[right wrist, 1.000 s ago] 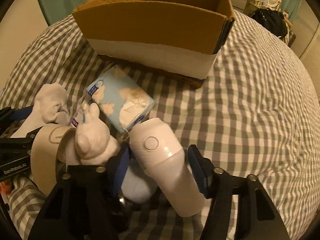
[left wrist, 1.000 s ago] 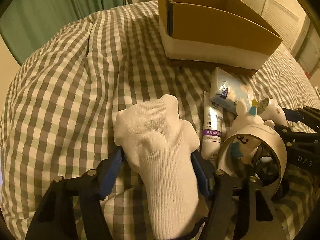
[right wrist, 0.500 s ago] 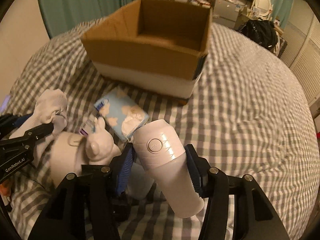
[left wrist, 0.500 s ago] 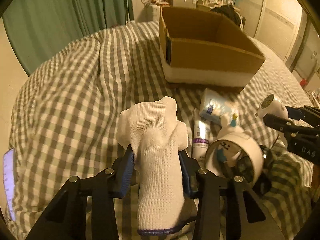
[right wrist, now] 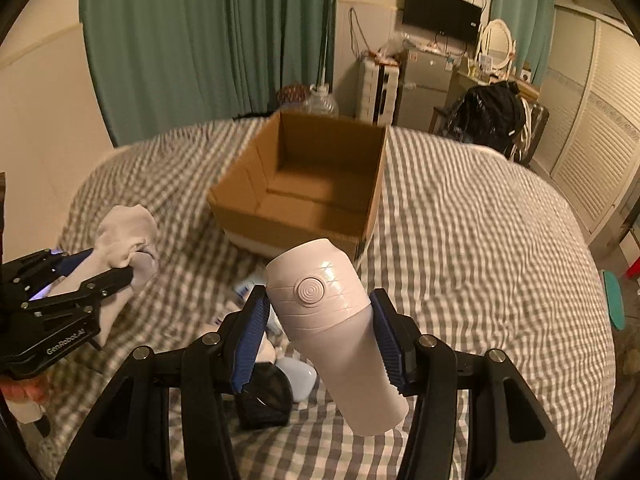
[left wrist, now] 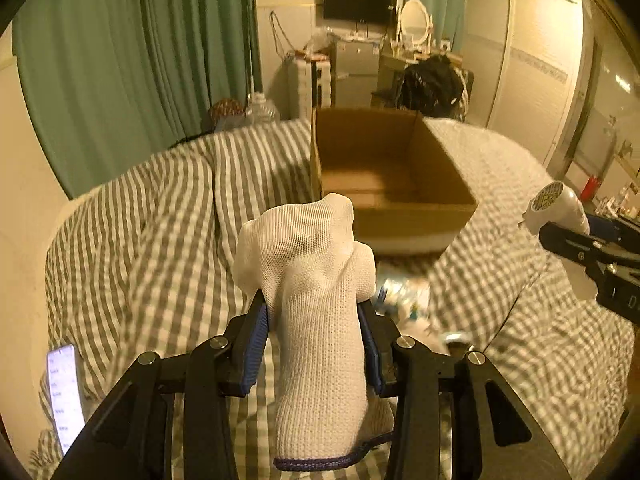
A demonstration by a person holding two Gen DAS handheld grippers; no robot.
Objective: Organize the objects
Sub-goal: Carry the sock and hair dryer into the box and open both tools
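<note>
From the left wrist, the left claw [left wrist: 314, 312] pinches a white sock [left wrist: 316, 300] between its blue pads, having just narrowed onto it, held above the checked bed [left wrist: 160, 240]. An open cardboard box [left wrist: 384, 176] sits farther off, and a lit phone [left wrist: 64, 392] lies near left. From the right wrist, the right claw [right wrist: 320, 314] grips a white hair dryer [right wrist: 332, 332] by its body, above blurred small items on the bed [right wrist: 460, 260]; the box [right wrist: 312, 184] lies beyond, the sock [right wrist: 124, 240] to the left.
</note>
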